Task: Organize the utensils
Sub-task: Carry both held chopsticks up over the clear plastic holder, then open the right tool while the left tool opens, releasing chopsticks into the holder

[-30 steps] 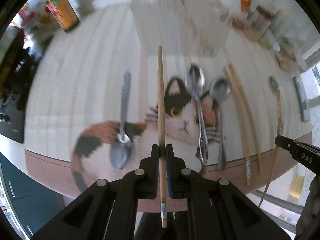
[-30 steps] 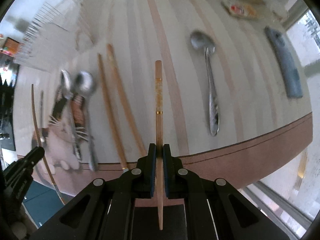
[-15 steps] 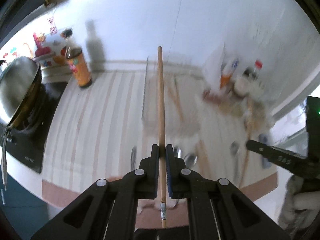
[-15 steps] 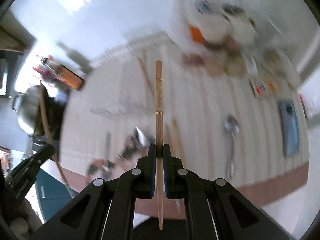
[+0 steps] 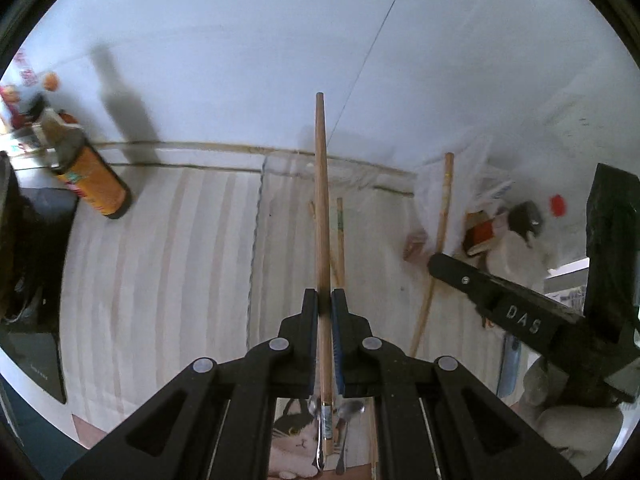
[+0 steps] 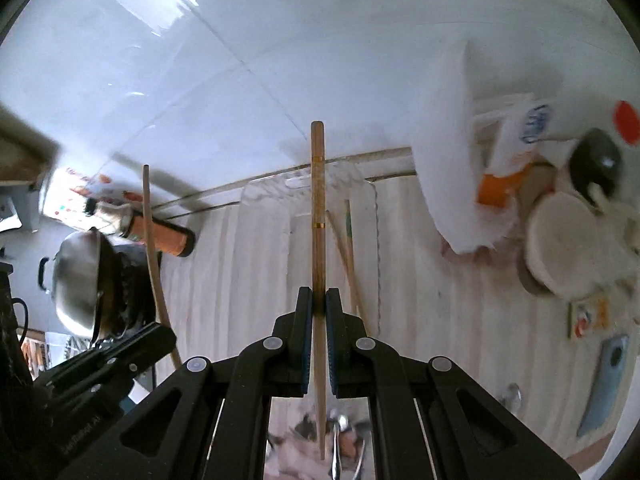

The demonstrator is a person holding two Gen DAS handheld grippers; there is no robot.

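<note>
Left wrist view: the left claw [image 5: 325, 300] is clamped on a wooden chopstick [image 5: 321, 200]. A second ago it pointed down at the spoons [image 5: 344, 412] on the cat mat; now it is raised toward the clear tray [image 5: 360, 232] ahead, where two chopsticks lie.

Right wrist view: the right claw [image 6: 319, 300] likewise grips a banded chopstick [image 6: 318, 208], lifted off the bench [image 6: 208, 272] and aimed at the tray, so delivery looks imminent.
</note>
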